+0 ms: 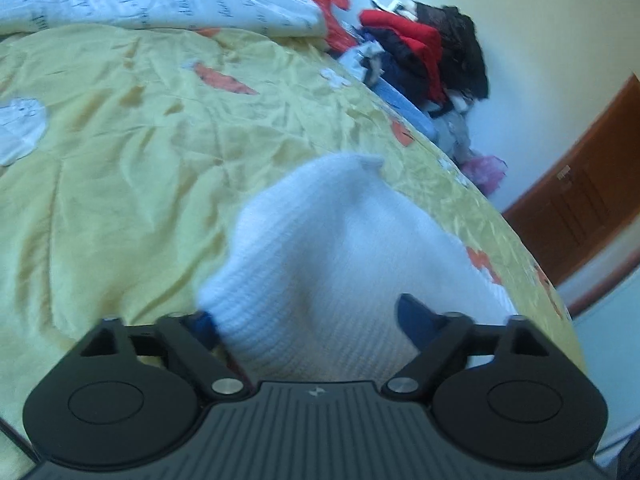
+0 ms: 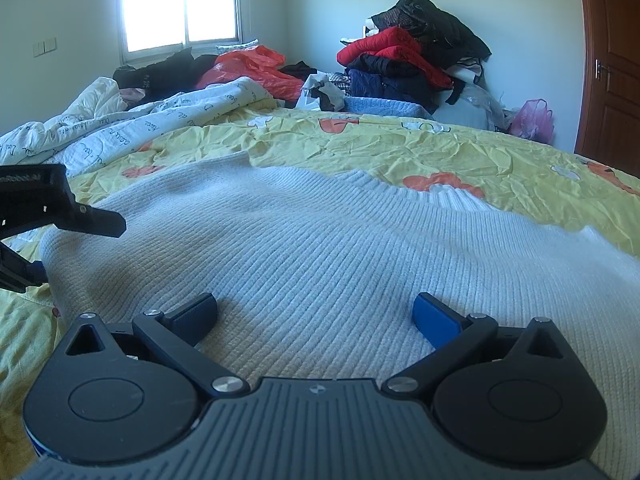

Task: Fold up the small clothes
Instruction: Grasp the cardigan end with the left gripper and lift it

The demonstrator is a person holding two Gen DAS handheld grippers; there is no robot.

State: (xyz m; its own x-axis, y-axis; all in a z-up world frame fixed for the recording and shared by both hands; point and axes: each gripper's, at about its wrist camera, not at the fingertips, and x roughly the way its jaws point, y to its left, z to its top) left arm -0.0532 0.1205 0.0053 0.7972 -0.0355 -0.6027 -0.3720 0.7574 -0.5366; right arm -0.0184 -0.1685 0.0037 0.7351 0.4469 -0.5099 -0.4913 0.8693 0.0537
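A white ribbed knit sweater (image 2: 320,240) lies spread on a yellow bedsheet (image 2: 440,148). My right gripper (image 2: 316,316) is open, low over the sweater, with both blue pads apart and nothing between them. My left gripper (image 1: 308,320) has its fingers wide apart, with a bunched part of the white sweater (image 1: 320,248) lying between them and draped over the left finger. The left gripper also shows at the sweater's left edge in the right wrist view (image 2: 60,212).
A white printed quilt (image 2: 140,120) is bunched at the bed's far left. A pile of red and dark clothes (image 2: 412,56) and an orange bag (image 2: 252,68) sit behind the bed. A brown door (image 2: 612,60) stands at right, a window (image 2: 180,4) at the back.
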